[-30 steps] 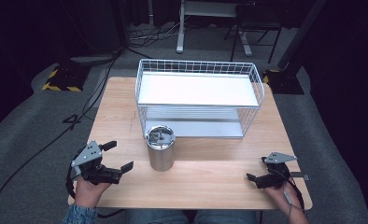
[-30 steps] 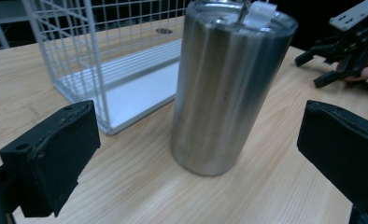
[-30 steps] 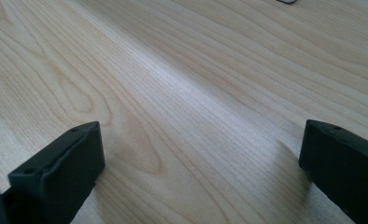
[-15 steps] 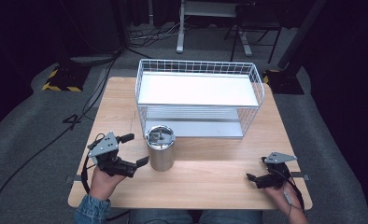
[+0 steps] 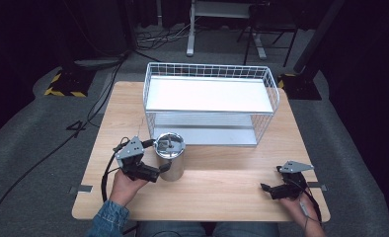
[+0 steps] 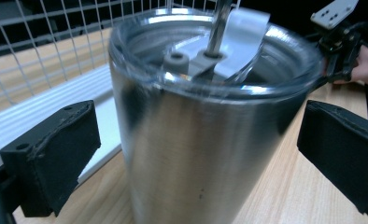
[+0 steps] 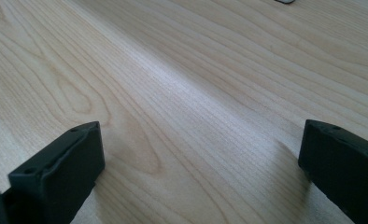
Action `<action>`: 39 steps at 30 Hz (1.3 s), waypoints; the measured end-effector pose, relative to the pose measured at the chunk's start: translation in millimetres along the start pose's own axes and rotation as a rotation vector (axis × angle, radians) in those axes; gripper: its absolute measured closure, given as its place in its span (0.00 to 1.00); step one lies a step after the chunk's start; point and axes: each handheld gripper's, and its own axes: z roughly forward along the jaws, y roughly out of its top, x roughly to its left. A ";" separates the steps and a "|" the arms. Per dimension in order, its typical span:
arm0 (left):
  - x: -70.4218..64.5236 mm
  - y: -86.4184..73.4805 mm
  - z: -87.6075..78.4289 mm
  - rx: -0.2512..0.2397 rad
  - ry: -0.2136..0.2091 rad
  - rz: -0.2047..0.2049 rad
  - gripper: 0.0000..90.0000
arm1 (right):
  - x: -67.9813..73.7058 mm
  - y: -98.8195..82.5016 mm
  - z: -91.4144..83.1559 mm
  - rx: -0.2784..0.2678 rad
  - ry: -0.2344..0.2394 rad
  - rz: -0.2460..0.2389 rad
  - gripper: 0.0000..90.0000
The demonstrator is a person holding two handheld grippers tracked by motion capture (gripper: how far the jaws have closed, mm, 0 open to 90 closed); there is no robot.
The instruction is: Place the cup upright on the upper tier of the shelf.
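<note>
A stainless steel tumbler (image 5: 171, 157) with a clear lid and a metal straw stands upright on the wooden table (image 5: 222, 197), just in front of the wire rack. My left gripper (image 5: 156, 157) is at the tumbler's left side and open, one jaw on each side of it. In the left gripper view the tumbler (image 6: 205, 140) stands between the two black pads (image 6: 56, 154), with gaps on both sides. My right gripper (image 5: 271, 178) rests open near the table's front right corner. The right gripper view has bare wood between its pads (image 7: 60, 163).
A white two-tier wire rack (image 5: 210, 65) stands at the middle back of the table, its near side open. Its wire mesh (image 6: 42, 42) is close behind the tumbler. Black cables and stand bases lie on the grey floor (image 5: 34, 128) beyond the table.
My left gripper has moved right and forward from the front left of the table until its jaws straddle the tumbler. The right gripper and the tumbler have stayed put.
</note>
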 end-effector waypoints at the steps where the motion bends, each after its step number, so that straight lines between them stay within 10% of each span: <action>1: 0.4 -0.6 2.5 0.004 0.000 0.003 0.00 | -0.1 0.0 0.0 0.000 -0.001 0.001 0.01; 39: -3.2 -3.5 49.8 -0.064 0.009 0.008 0.02 | 2.2 -0.9 -2.1 -0.016 0.000 -0.019 0.06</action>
